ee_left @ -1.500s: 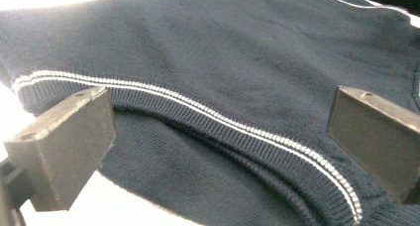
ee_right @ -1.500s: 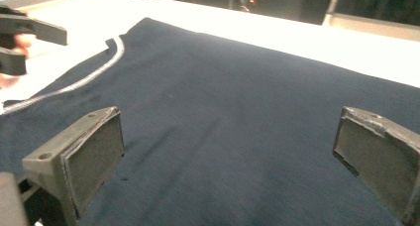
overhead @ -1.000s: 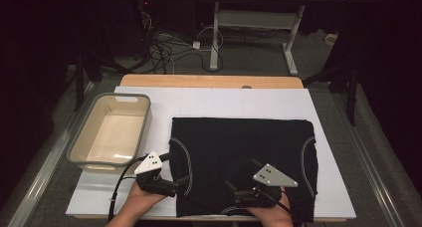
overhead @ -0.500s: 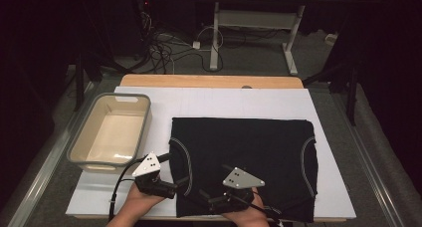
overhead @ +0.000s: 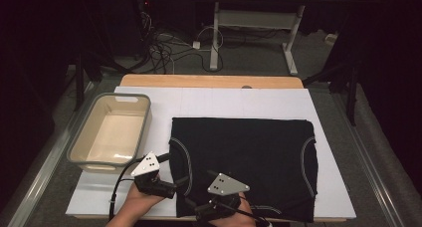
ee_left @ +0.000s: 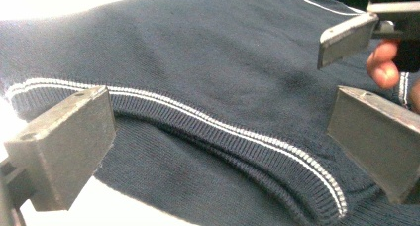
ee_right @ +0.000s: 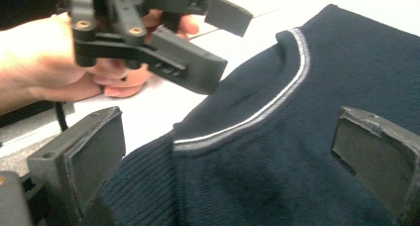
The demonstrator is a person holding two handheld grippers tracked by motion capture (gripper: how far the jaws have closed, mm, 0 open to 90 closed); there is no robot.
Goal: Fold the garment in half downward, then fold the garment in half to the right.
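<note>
A dark navy knitted garment [overhead: 249,157] with white-striped ribbed trim lies flat on the white board [overhead: 224,103]. At its near left corner my left gripper [overhead: 171,188] stands open. The striped armhole trim [ee_left: 218,124] lies between its jaws [ee_left: 223,132], and nothing is clamped. Just to the right, at the near hem, my right gripper [overhead: 199,207] points left and is also open over the cloth [ee_right: 233,151]. A curved striped edge [ee_right: 277,99] lies ahead of its jaws. The two grippers face each other closely; the left gripper [ee_right: 163,37] and its hand appear in the right gripper view.
A beige bin with a grey rim [overhead: 82,148] stands empty at the board's left. A wooden table edge [overhead: 209,81] runs behind the board. Beyond it are cables and a desk frame [overhead: 249,23] on the floor. Bare board lies behind and to the right of the garment.
My right gripper has moved left along the near hem, close to the left gripper. The left gripper has shifted slightly. The garment lies as before.
</note>
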